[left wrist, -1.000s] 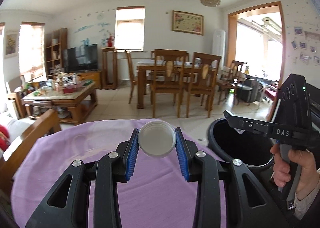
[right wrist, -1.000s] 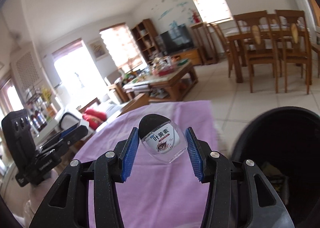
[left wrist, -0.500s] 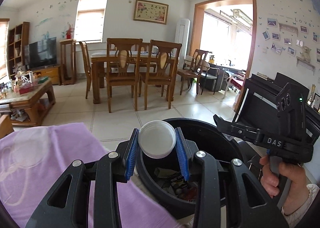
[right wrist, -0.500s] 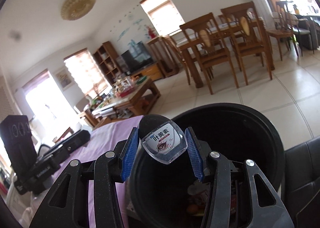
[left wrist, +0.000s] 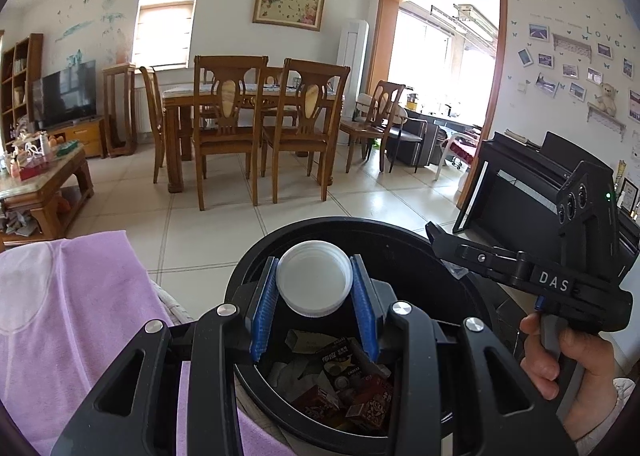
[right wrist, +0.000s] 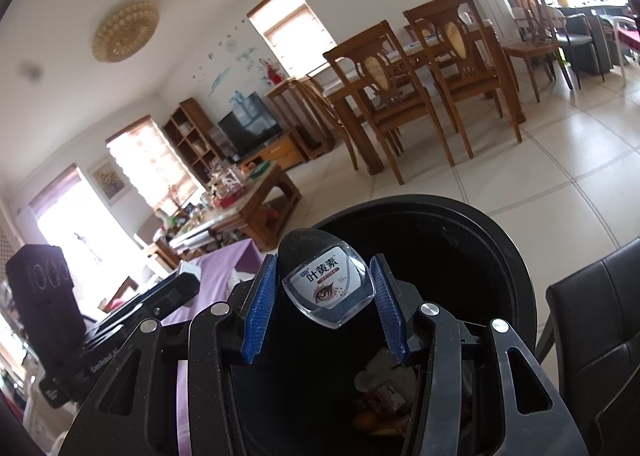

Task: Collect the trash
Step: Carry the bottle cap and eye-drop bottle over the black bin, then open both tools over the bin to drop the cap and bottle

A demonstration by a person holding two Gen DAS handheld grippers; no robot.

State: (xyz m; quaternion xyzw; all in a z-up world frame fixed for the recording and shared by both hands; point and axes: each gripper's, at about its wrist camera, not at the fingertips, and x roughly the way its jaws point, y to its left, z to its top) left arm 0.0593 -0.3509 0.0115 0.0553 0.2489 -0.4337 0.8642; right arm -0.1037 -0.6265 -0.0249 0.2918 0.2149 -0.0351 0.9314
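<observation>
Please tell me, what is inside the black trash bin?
Inside the black trash bin lie small printed boxes and wrappers and crumpled white paper. The left gripper covers part of the pile, and deeper layers are hidden.

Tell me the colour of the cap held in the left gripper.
White. The cap shows best in the left wrist view, held above the black bin.

The left gripper [left wrist: 315, 298] points forward and slightly downward, its blue-padded fingers [left wrist: 265, 310] partly closed and clamped on the two sides of a white plastic lid [left wrist: 314, 283]. The right gripper [right wrist: 326, 298] is angled downward and rolled a little, its blue pads [right wrist: 387, 308] pressing a small eye-drop bottle [right wrist: 329, 288] between them. In the left wrist view the person's right hand [left wrist: 560, 360] wraps the right gripper's handle, with a light sleeve cuff [left wrist: 612, 404] at the wrist.
</observation>
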